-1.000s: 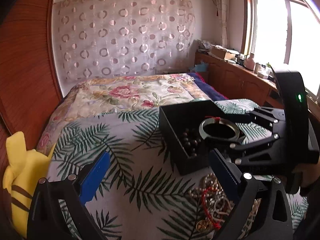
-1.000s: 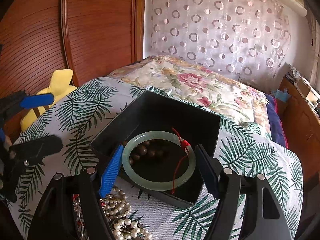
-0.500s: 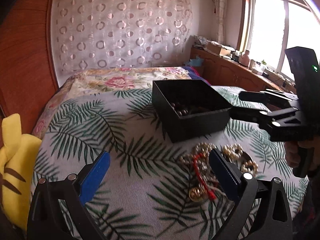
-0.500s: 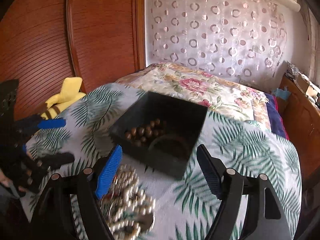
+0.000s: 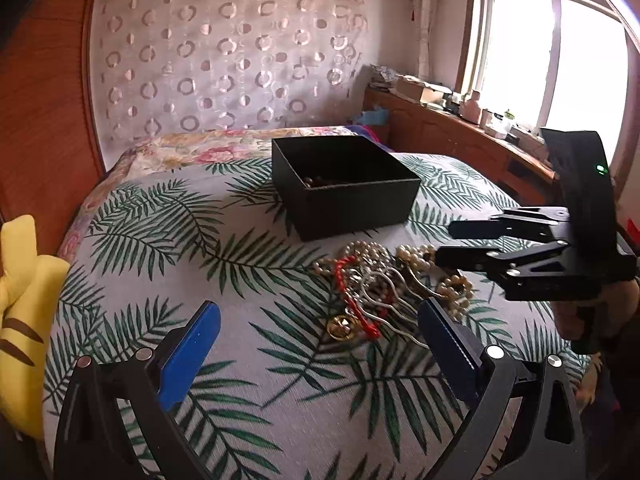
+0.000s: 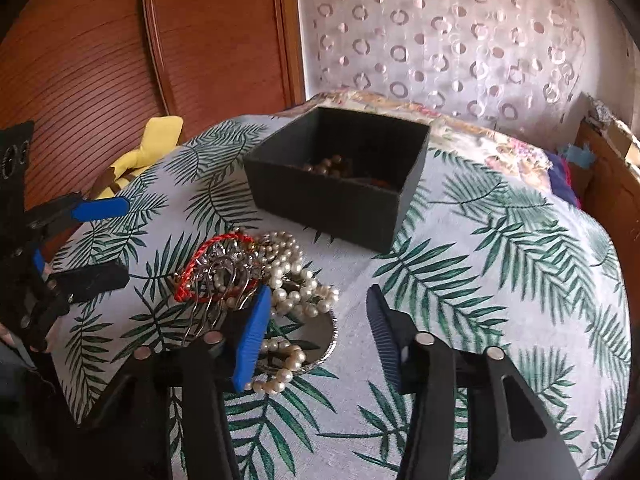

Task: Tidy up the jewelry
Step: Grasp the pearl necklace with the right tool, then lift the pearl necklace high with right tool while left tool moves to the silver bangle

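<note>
Green bangle gone from right gripper, now in black box ahead; jaws narrowing, empty. Left gripper wide, empty. Jewelry pile just ahead: next.

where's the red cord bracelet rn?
In the jewelry pile on the palm-print bedspread, red cord bracelet lies on the pile's left edge in the left wrist view, just nearer than the black box.
</note>
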